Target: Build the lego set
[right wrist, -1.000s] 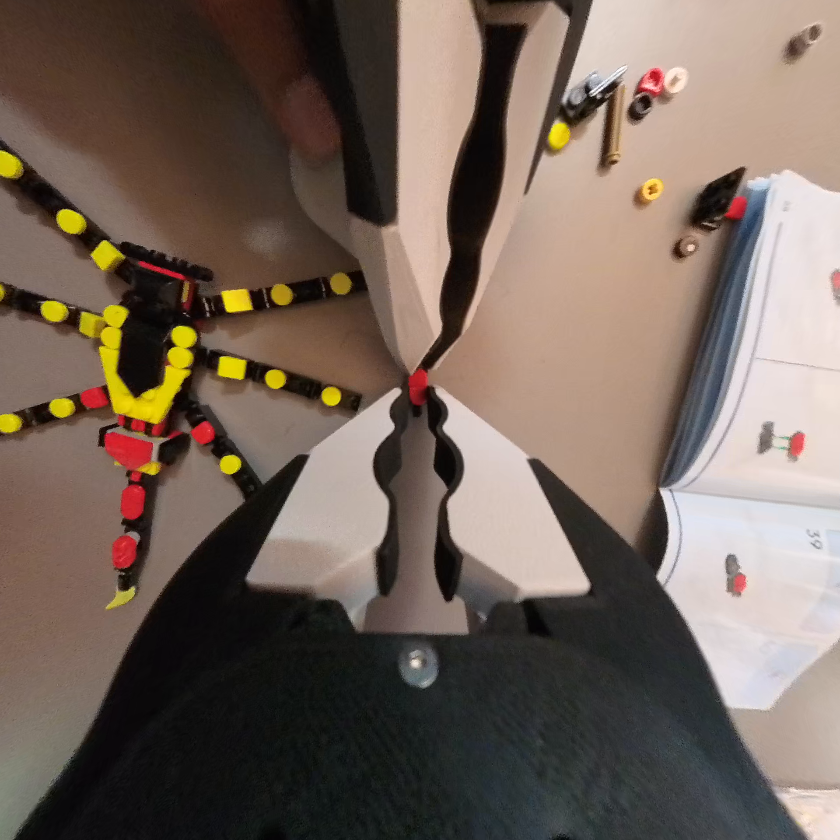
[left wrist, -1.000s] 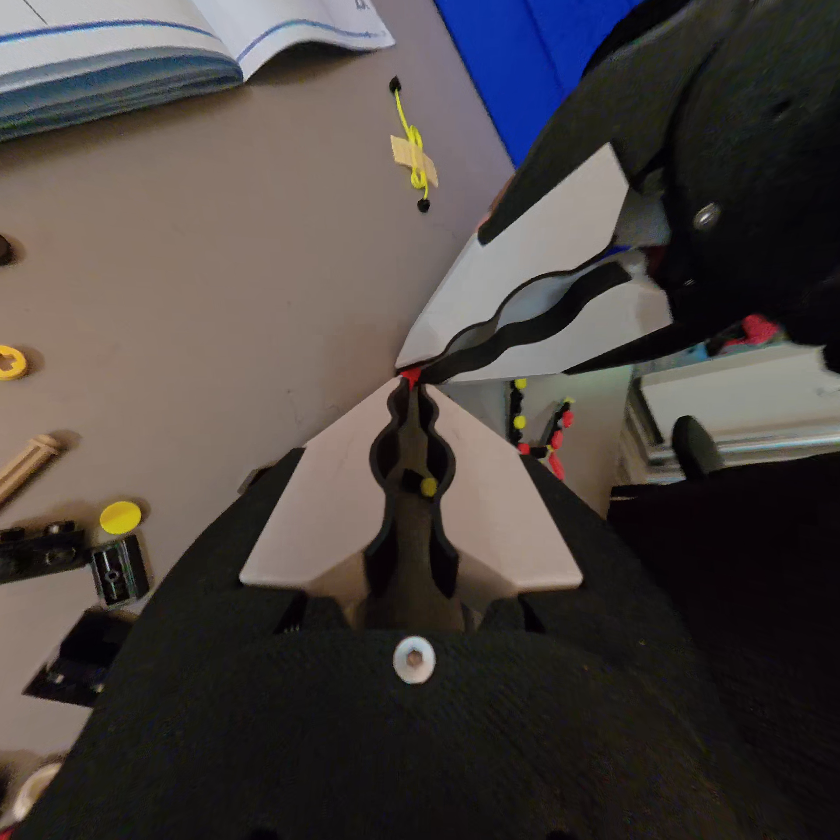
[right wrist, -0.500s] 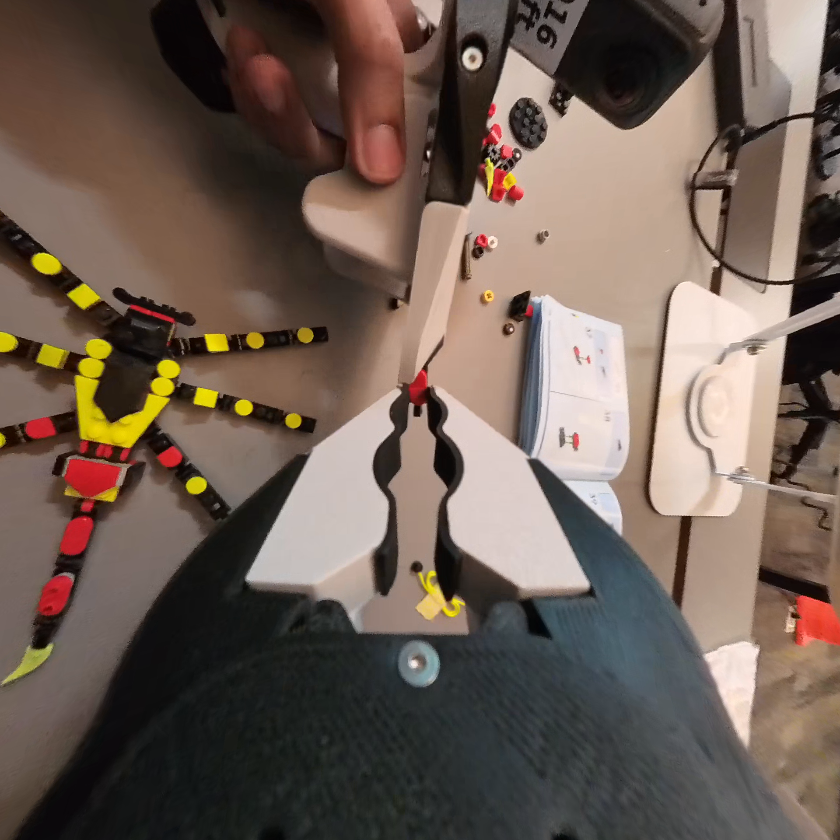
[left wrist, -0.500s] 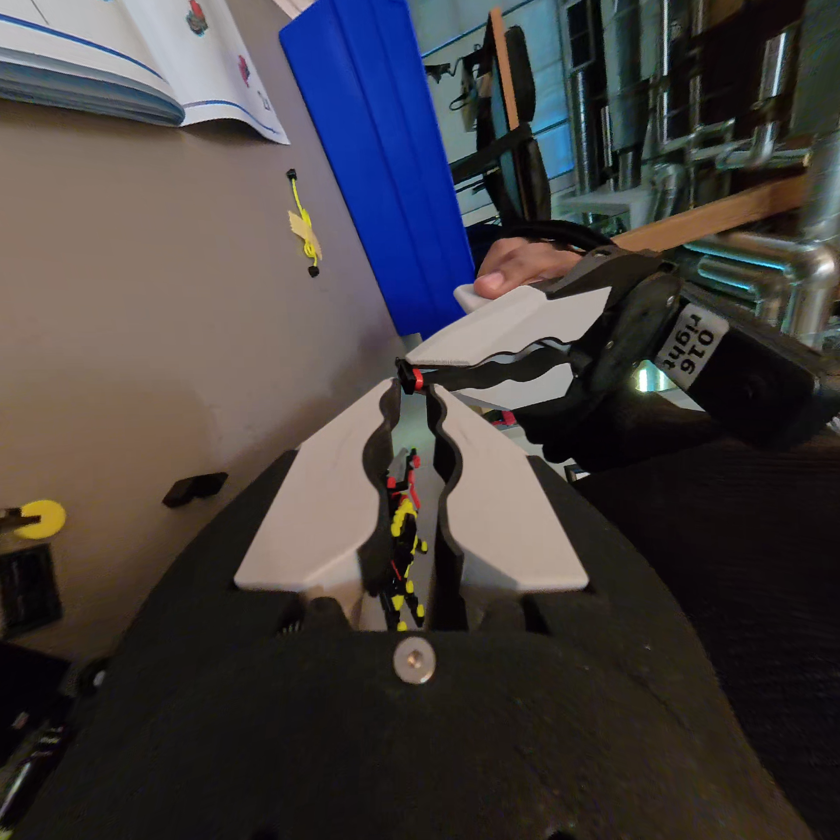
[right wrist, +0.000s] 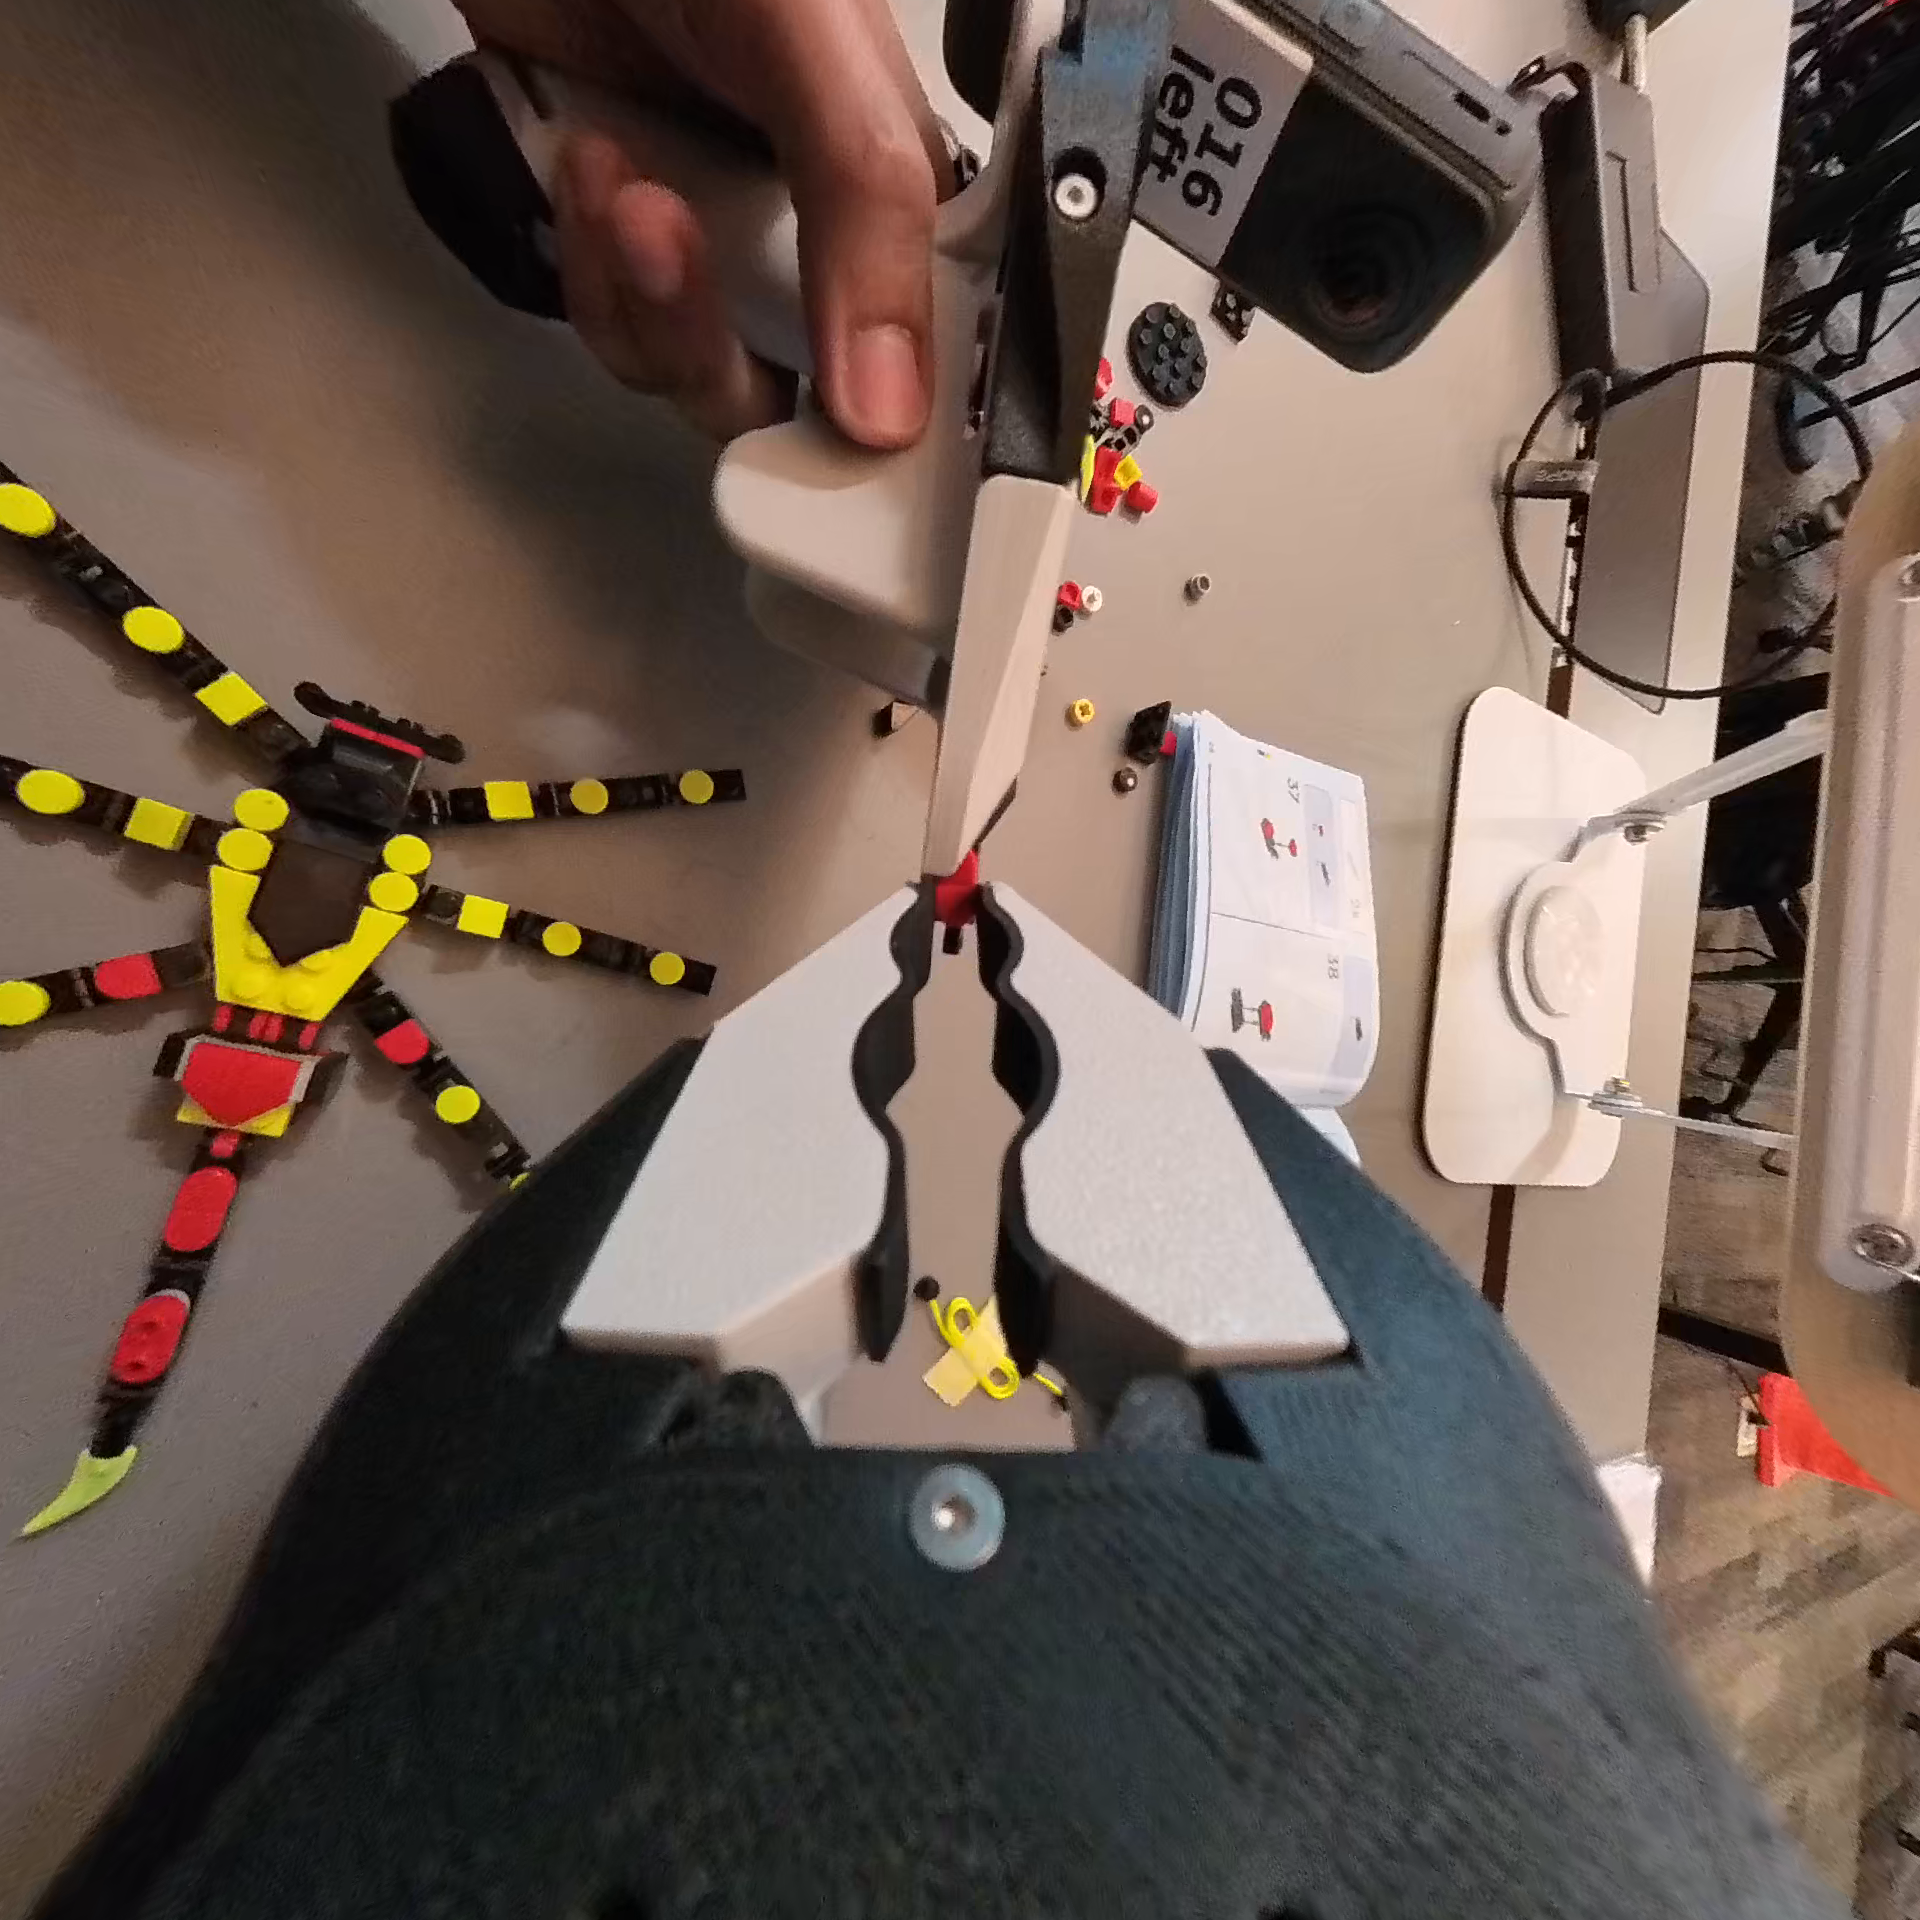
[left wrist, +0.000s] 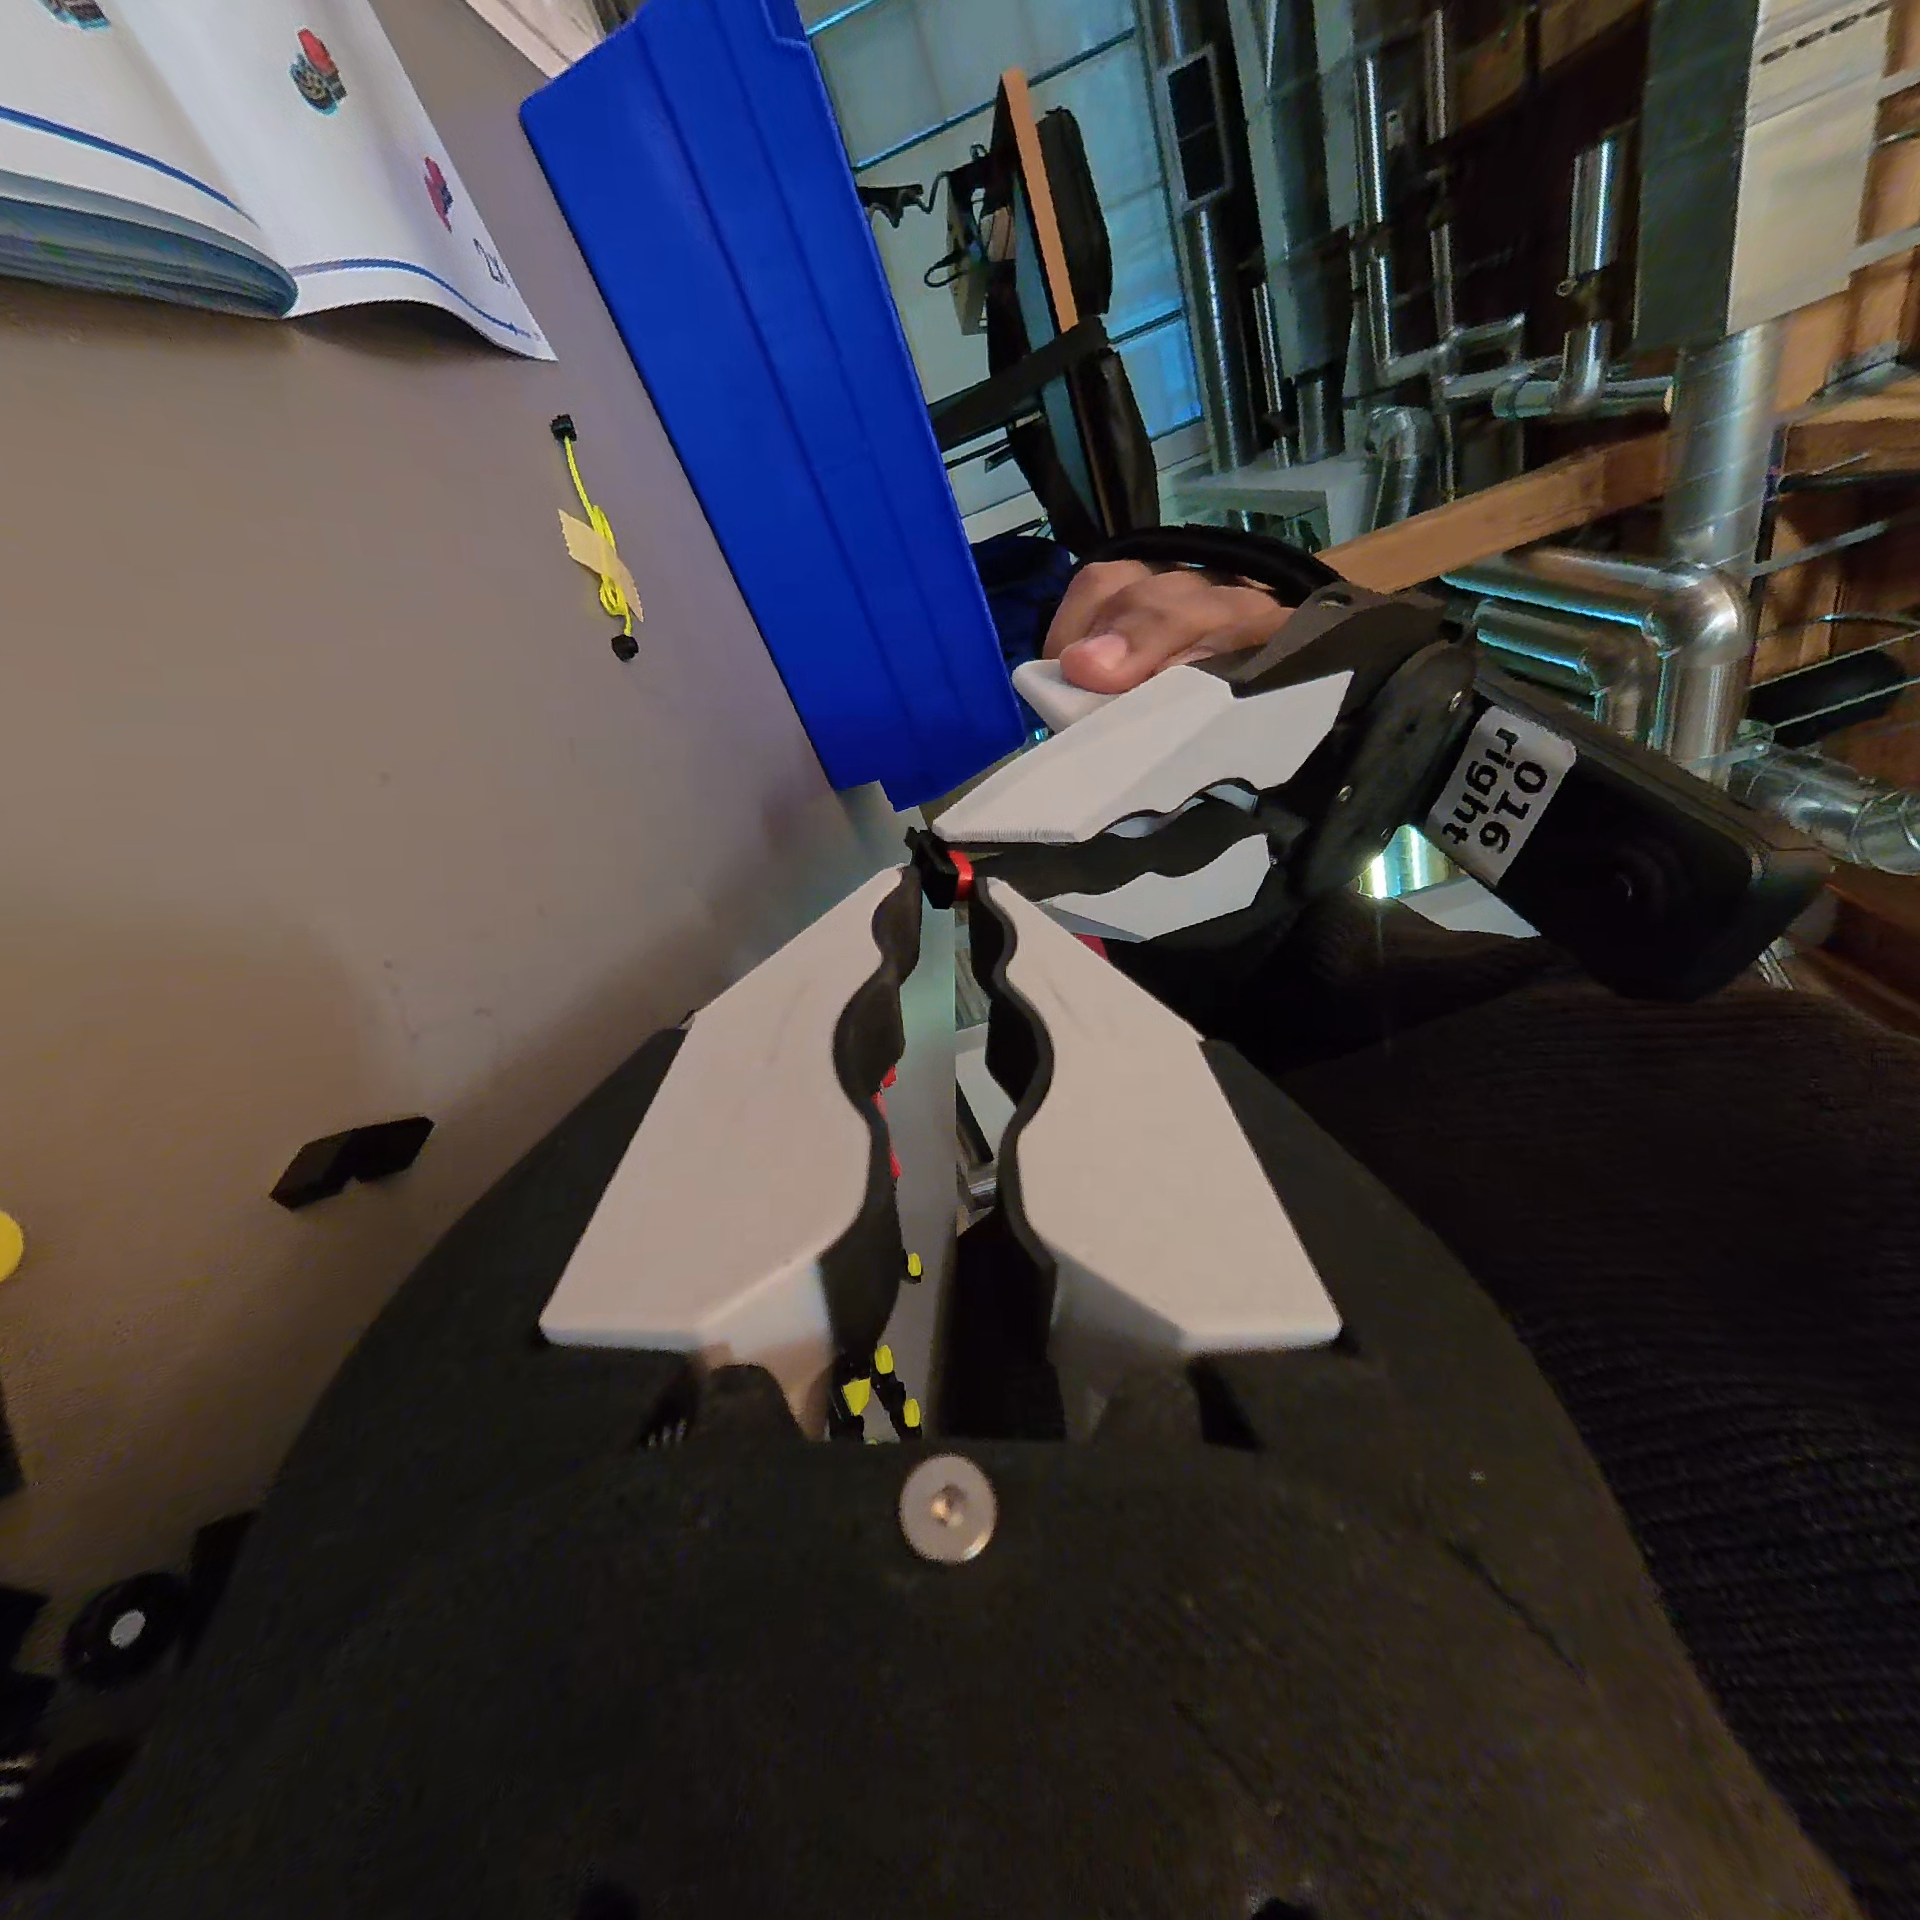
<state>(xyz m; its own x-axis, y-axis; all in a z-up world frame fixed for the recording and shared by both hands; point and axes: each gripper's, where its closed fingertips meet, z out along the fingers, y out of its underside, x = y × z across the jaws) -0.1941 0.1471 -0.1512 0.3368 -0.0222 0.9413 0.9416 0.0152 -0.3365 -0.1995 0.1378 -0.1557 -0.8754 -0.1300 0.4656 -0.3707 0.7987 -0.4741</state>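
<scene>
A small red and black lego piece (left wrist: 940, 879) hangs in the air between both grippers, which meet tip to tip. My left gripper (left wrist: 942, 894) is shut on its black end. My right gripper (right wrist: 953, 902) is shut on its red part (right wrist: 956, 894). The right gripper (left wrist: 951, 857) enters the left wrist view from the right, held by a hand. The left gripper (right wrist: 961, 847) comes down from the top of the right wrist view. A black, yellow and red lego spider (right wrist: 301, 904) lies flat on the grey table (right wrist: 644, 582), left of the grippers.
An open instruction booklet (right wrist: 1268, 914) lies to the right, also in the left wrist view (left wrist: 156, 208). Loose small pieces (right wrist: 1117, 468) lie beyond the grippers. A blue bin (left wrist: 790, 416) stands at the table's edge. A taped yellow string (left wrist: 603, 551) and a black piece (left wrist: 353, 1158) lie on the table. From either gripper's tips it is about 10 cm to the black piece (left wrist: 353, 1158). Seen from the right wrist view (right wrist: 889, 713) as well.
Both grippers have risen away from the table together, still tip to tip on the small piece. More of the table and the room shows now.
</scene>
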